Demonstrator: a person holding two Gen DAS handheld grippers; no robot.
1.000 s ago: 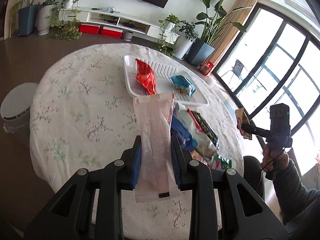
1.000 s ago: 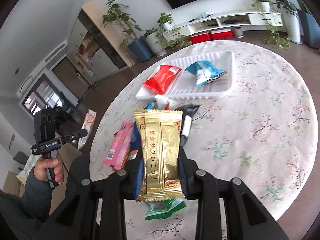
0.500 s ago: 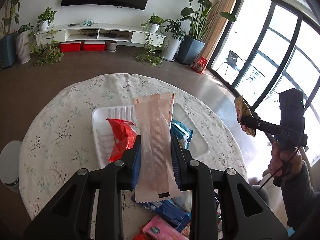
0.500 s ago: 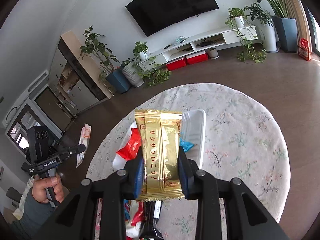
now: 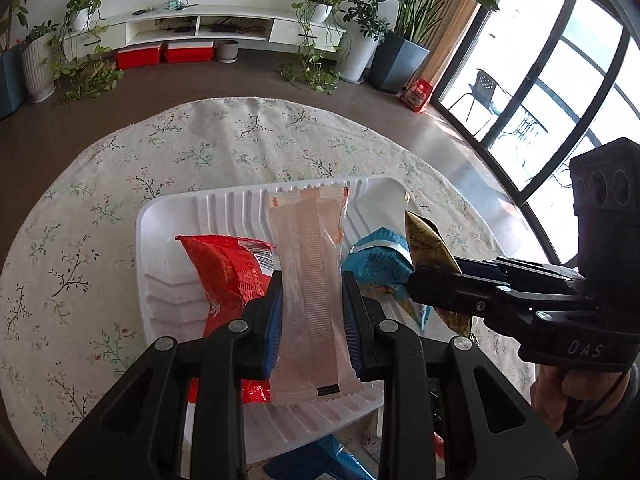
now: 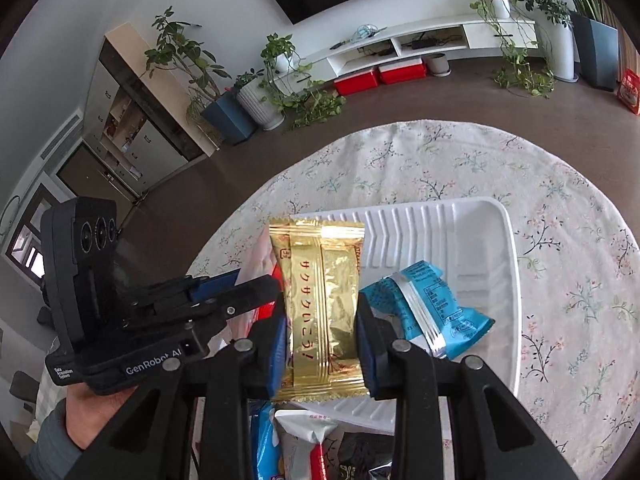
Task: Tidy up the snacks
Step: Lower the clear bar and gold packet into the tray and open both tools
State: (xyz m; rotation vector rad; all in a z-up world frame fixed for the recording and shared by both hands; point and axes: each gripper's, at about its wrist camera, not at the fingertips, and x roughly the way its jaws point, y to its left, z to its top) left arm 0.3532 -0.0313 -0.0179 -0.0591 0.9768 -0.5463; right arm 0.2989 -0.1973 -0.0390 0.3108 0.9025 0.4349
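My left gripper (image 5: 312, 312) is shut on a long pale pink snack packet (image 5: 310, 280) and holds it above the white ribbed tray (image 5: 160, 240). In the tray lie a red packet (image 5: 228, 268) and a blue packet (image 5: 376, 264). My right gripper (image 6: 322, 320) is shut on a gold wafer packet (image 6: 320, 300) and holds it over the tray's left part (image 6: 472, 232), beside the blue packet (image 6: 424, 312). Each gripper shows in the other's view, side by side: the right gripper (image 5: 436, 280), the left gripper (image 6: 256, 284).
The tray sits on a round table with a floral cloth (image 5: 100, 184). Several loose snack packets lie at the tray's near edge (image 6: 304, 440). Beyond the table are brown floor, potted plants (image 5: 40, 68) and a low TV shelf (image 5: 200, 28).
Both grippers moved forward and down over the tray with their packets. They now hang close together above it, and the loose pile has dropped to the bottom edge of both views.
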